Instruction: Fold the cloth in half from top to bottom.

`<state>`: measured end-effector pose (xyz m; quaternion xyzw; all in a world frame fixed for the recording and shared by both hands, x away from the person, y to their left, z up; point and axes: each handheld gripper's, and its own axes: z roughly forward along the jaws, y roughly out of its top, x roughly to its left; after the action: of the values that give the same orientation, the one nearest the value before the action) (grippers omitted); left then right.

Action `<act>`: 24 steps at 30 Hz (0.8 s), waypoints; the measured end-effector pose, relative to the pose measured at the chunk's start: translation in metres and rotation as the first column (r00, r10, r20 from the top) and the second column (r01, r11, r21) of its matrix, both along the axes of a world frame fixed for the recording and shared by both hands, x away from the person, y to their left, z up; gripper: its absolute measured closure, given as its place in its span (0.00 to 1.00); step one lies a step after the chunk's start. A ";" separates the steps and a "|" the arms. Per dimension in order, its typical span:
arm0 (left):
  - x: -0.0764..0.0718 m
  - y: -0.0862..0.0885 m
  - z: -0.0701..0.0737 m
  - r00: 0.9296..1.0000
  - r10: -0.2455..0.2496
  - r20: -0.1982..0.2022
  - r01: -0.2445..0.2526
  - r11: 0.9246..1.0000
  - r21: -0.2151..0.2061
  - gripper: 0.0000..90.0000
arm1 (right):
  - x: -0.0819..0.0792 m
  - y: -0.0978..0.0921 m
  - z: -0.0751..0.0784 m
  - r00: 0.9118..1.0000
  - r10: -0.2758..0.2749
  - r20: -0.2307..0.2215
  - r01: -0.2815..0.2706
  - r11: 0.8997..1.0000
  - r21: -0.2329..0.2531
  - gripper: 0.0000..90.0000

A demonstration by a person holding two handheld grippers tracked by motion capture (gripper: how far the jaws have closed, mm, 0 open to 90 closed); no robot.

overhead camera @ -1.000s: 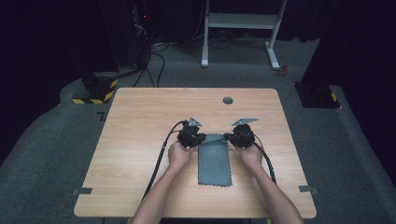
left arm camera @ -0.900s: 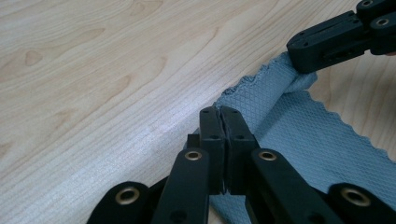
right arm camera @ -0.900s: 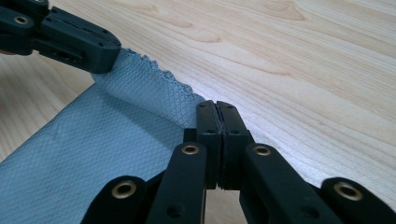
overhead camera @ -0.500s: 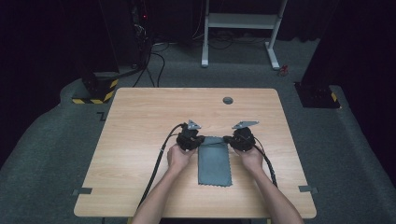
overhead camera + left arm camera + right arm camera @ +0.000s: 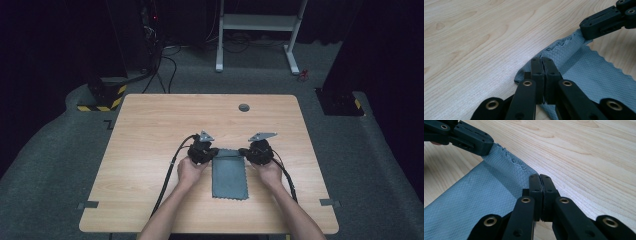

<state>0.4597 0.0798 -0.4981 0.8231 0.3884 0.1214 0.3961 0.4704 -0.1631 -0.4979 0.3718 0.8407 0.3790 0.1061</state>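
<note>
Cloth [image 5: 584,70] corners hidden inside clamped jaws; near edge cut off.

Count: 1 grey cloth [image 5: 229,175], lying betw. the 2 tongs, left tongs [image 5: 212,154] and right tongs [image 5: 245,152], each pinched tight on one of its far corners. 2 hands, left hand [image 5: 189,170] and right hand [image 5: 270,172], 1 behind each set of tongs. 1 wooden surface [image 5: 150,135] under both, w/ 1 small dark round disc [image 5: 244,107] well beyond the tongs.
</note>
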 end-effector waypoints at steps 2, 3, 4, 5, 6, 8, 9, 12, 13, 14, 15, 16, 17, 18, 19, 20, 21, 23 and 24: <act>-0.002 0.001 0.000 1.000 -0.003 0.000 0.003 1.000 -0.006 0.98 | -0.002 0.000 0.001 1.000 0.000 -0.001 0.000 1.000 0.003 0.99; -0.003 0.002 0.000 1.000 -0.006 0.003 0.006 1.000 -0.007 0.98 | -0.003 -0.001 0.001 1.000 0.003 -0.001 -0.003 1.000 0.004 0.99; -0.004 0.002 0.000 1.000 -0.005 0.003 0.005 1.000 -0.012 0.98 | -0.004 -0.001 0.001 1.000 0.007 0.001 -0.007 1.000 0.003 0.99; -0.005 0.003 -0.001 1.000 -0.005 0.001 0.005 1.000 -0.016 0.98 | -0.005 0.000 0.001 1.000 0.007 0.003 -0.007 1.000 0.006 0.99; -0.006 0.003 -0.001 1.000 -0.005 0.000 0.005 1.000 -0.021 0.98 | -0.006 0.000 0.001 1.000 0.014 0.007 -0.014 1.000 0.004 0.99; -0.006 0.005 -0.002 1.000 -0.006 -0.001 0.006 1.000 -0.024 0.98 | -0.008 -0.001 0.001 1.000 0.018 0.008 -0.018 1.000 0.009 0.99; -0.007 0.005 -0.003 1.000 -0.008 -0.002 0.008 1.000 -0.025 0.98 | -0.009 -0.001 0.001 1.000 0.017 0.005 -0.017 1.000 0.011 0.99; -0.008 0.005 -0.003 1.000 -0.010 -0.005 0.010 1.000 -0.029 0.98 | -0.011 -0.001 0.000 1.000 0.022 0.007 -0.022 1.000 0.014 0.99; -0.008 0.006 -0.003 1.000 -0.015 -0.002 0.015 1.000 -0.026 0.98 | -0.011 -0.001 0.000 1.000 0.021 0.003 -0.021 1.000 0.014 0.99; -0.010 0.005 -0.002 1.000 -0.015 -0.006 0.015 0.999 -0.034 0.98 | -0.011 -0.002 0.000 1.000 0.021 0.003 -0.021 1.000 0.015 0.99; -0.010 0.005 -0.002 1.000 -0.018 -0.002 0.018 0.999 -0.035 0.98 | -0.012 -0.002 0.000 1.000 0.019 0.004 -0.019 1.000 0.021 0.99; -0.011 0.006 -0.002 1.000 -0.020 0.000 0.020 0.999 -0.033 0.98 | -0.012 -0.003 0.000 1.000 0.019 0.000 -0.019 1.000 0.021 0.99; -0.012 0.005 -0.002 1.000 -0.020 -0.004 0.020 0.999 -0.036 0.98 | -0.013 -0.003 -0.001 1.000 0.023 0.003 -0.023 1.000 0.020 0.99; -0.012 0.005 -0.002 1.000 -0.022 -0.003 0.022 0.999 -0.034 0.98 | -0.014 -0.003 0.000 1.000 0.022 -0.001 -0.022 1.000 0.020 0.99; -0.012 0.005 -0.002 1.000 -0.023 -0.004 0.023 0.999 -0.033 0.98 | -0.014 -0.003 0.000 1.000 0.022 0.003 -0.022 0.999 0.024 0.99; -0.013 0.005 -0.002 1.000 -0.026 -0.003 0.026 0.999 -0.032 0.98 | -0.015 -0.004 0.000 1.000 0.025 0.005 -0.025 0.999 0.024 0.99; -0.014 0.005 -0.002 1.000 -0.025 -0.001 0.025 0.999 -0.035 0.98 | -0.016 -0.004 0.000 1.000 0.027 0.004 -0.027 0.999 0.023 0.99; -0.017 0.005 -0.003 1.000 -0.028 0.001 0.028 0.999 -0.036 0.98 | -0.017 -0.005 -0.001 0.999 0.034 0.010 -0.034 0.999 0.021 0.99; -0.017 0.005 -0.003 0.999 -0.032 0.008 0.032 0.999 -0.030 0.98 | -0.018 -0.005 -0.001 0.999 0.033 0.009 -0.033 0.999 0.022 0.99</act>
<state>0.4425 0.0852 -0.5010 0.8227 0.3754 0.1124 0.4119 0.4526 -0.1682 -0.4994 0.3574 0.8421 0.3914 0.0993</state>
